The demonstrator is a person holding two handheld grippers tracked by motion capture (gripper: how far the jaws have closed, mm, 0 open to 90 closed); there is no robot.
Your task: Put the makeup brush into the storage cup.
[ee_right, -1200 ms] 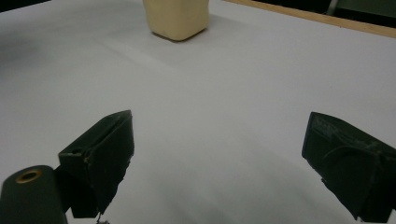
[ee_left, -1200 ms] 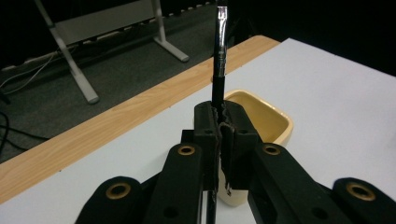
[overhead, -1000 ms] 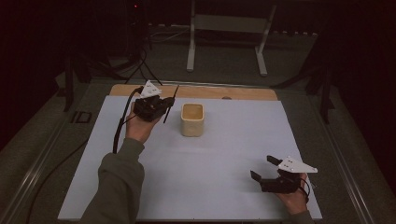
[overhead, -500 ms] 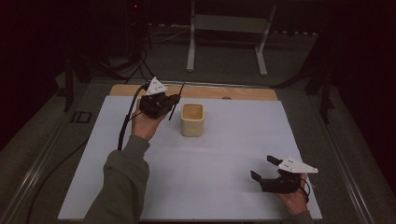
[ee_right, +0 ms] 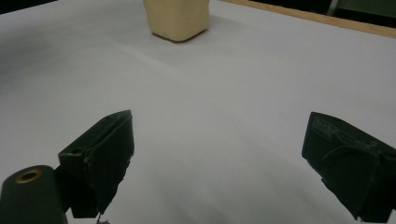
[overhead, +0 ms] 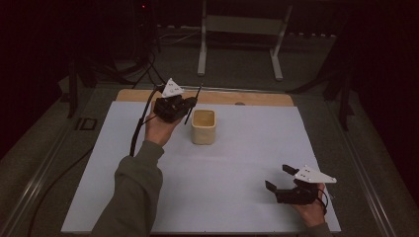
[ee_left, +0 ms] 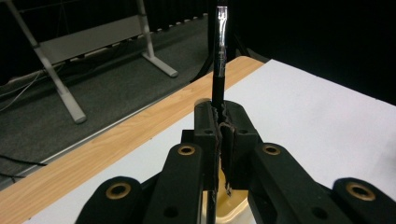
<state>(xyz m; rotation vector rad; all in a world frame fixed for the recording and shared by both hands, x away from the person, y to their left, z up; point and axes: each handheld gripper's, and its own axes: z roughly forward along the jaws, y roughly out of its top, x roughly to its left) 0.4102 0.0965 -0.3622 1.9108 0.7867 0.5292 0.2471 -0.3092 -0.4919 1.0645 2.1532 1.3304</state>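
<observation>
Jaws of the left gripper [ee_left: 223, 135] pinch a black pen [ee_left: 219, 56] upright just beside the cup [overhead: 203, 126]; right gripper [ee_right: 219, 163] gapes wide.

A dim lab or recording studio, not a home. A table [overhead: 257, 98] with a wooden top, covered by a plain white sheet [overhead: 237, 163], stands on grey carpet [overhead: 237, 64] against black, unlit surroundings. A light metal stand [overhead: 242, 29] stands on the carpet behind the table, and cables [overhead: 143, 64] trail across the floor at the back left. A small red indicator light [overhead: 144, 6] glows in the dark background.
</observation>
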